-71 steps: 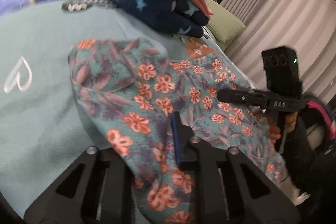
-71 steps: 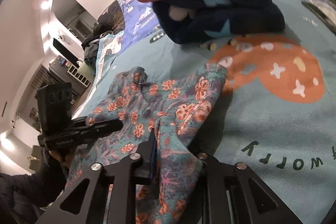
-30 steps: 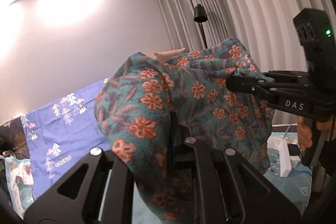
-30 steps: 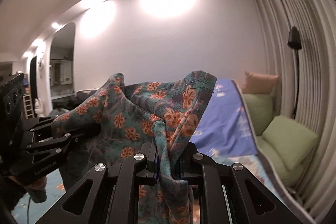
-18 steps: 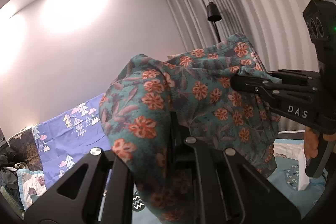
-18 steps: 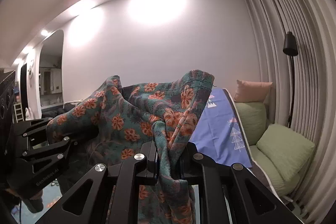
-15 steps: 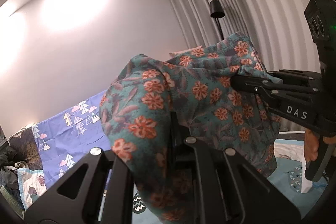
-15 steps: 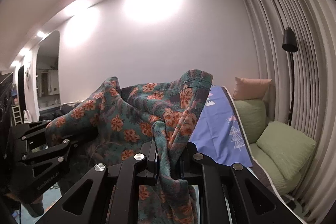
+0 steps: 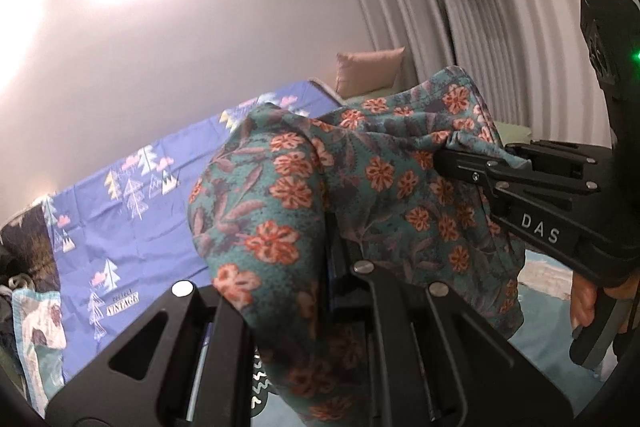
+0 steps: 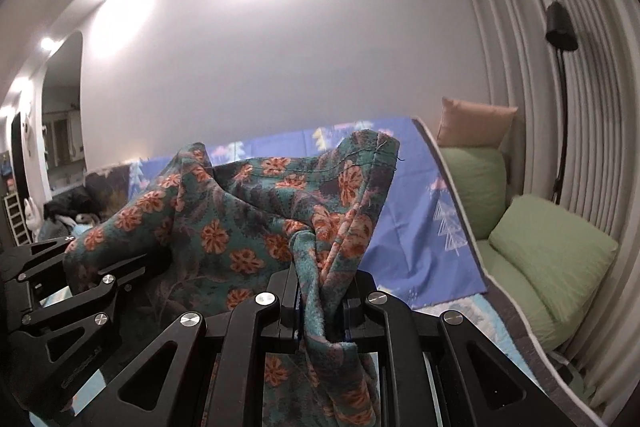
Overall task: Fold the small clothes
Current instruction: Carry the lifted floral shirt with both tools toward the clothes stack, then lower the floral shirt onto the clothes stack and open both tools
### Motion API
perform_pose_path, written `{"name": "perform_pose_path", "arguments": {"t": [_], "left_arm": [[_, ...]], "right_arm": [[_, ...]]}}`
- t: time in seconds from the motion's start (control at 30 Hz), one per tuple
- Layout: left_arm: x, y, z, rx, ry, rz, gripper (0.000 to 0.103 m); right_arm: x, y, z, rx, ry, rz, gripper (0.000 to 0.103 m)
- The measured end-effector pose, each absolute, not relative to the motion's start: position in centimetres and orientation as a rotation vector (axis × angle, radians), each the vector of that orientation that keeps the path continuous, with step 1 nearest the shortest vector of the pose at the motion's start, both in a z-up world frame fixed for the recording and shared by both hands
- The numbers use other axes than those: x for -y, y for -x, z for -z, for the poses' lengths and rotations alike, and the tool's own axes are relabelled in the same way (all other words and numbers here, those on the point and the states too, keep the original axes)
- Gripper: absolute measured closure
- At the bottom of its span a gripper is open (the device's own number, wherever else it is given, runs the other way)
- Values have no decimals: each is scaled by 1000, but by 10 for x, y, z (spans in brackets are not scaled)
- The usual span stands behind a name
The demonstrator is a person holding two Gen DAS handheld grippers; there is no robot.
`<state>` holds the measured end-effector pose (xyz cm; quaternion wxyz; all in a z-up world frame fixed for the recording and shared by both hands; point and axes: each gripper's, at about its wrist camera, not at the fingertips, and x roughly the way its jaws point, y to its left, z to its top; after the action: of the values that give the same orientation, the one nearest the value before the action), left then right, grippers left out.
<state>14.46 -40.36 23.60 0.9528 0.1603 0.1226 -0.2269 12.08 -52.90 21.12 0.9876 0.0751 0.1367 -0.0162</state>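
A small teal garment with orange flowers hangs in the air, held up between both grippers above the bed. My left gripper is shut on one bunched edge of it; the cloth drapes over its fingers and hides the pads. My right gripper is shut on the other edge, a twisted fold of the garment pinched between its jaws. In the left wrist view the right gripper comes in from the right, with a hand on its handle. In the right wrist view the left gripper shows at the left edge.
A blue sheet with tree prints covers the bed below and behind. Green cushions and a pink cushion lie at the right by pleated curtains. A black floor lamp stands there. Dark clothes lie far left.
Both grippers, holding the garment, have swung across and sunk a little, tilting down: more of the blue sheet and cushions now shows. The grips are unchanged.
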Motion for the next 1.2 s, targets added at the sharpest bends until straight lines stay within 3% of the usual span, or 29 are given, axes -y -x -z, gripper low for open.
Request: {"name": "perform_pose_path", "arguments": {"t": [0.43,0.7,0.87,0.93,1.07,1.2], "left_arm": [[395,-308,-112,-509,-299,269,82],[390,-335,-51,-608,-284,263,71],[391,-338,-50,-610,-287,258,69],[388,-334,-54,-607,-295,246,65],[370,-320,-68,-605,-279,211,40],[353,-286,-90,-555,-287,207,33]], "right_arm": [[509,-304,-88,-592,-114,6,88],[528,-350,-25,-850,-207,56,68],[540,-344,-30,-854,-242,111,46],[544,-331,-38,-816,-266,114,45],[550,-287,-66,-717,-255,183,43],[533,-225,-97,-597,-123,193,43]]}}
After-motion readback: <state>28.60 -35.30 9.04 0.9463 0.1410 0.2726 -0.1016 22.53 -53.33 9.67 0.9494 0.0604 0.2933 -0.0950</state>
